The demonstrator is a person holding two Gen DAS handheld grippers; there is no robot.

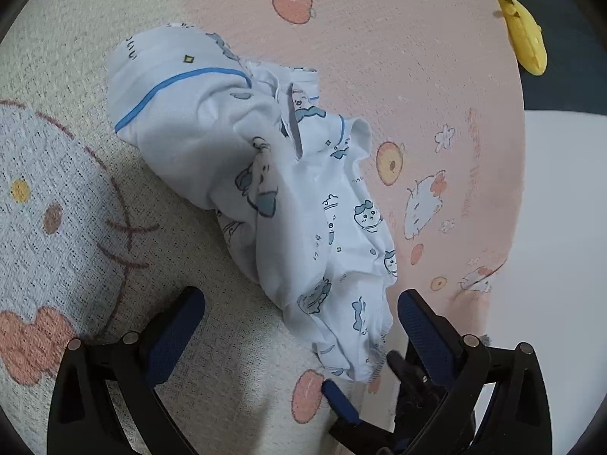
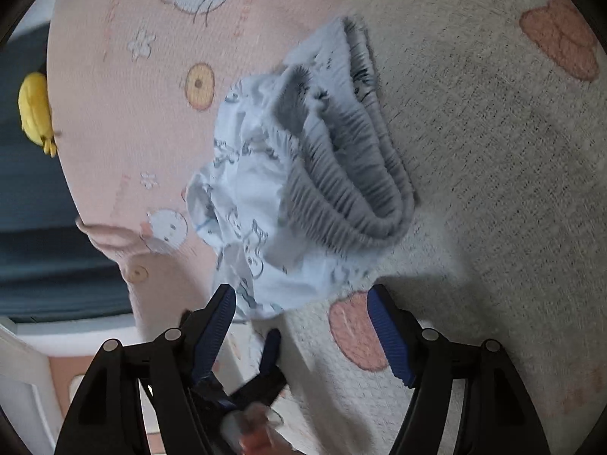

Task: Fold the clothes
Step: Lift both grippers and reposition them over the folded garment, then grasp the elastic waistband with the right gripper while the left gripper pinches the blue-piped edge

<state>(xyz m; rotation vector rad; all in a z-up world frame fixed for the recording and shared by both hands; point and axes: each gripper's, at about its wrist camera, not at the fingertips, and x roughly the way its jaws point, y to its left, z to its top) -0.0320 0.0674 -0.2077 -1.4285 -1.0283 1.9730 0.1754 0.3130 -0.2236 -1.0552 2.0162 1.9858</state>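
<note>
A crumpled white garment (image 1: 273,174) with blue cartoon prints and blue piping lies on the blanket (image 1: 95,76). My left gripper (image 1: 299,326) is open, and the garment's near hem lies between its fingers, close to the right pad. In the right wrist view the same garment (image 2: 265,204) shows a grey ribbed waistband (image 2: 353,174). My right gripper (image 2: 303,322) is open too, with the cloth's near edge just ahead of its tips. Each view catches a blue finger of the other gripper low in the frame, beside the cloth.
The blanket is cream and pink with cat and apple prints; its pink edge (image 2: 114,235) hangs over a dark floor (image 2: 45,265). A yellow toy (image 1: 523,34) (image 2: 36,110) lies past that edge. A hand (image 2: 258,441) shows, blurred, at the bottom.
</note>
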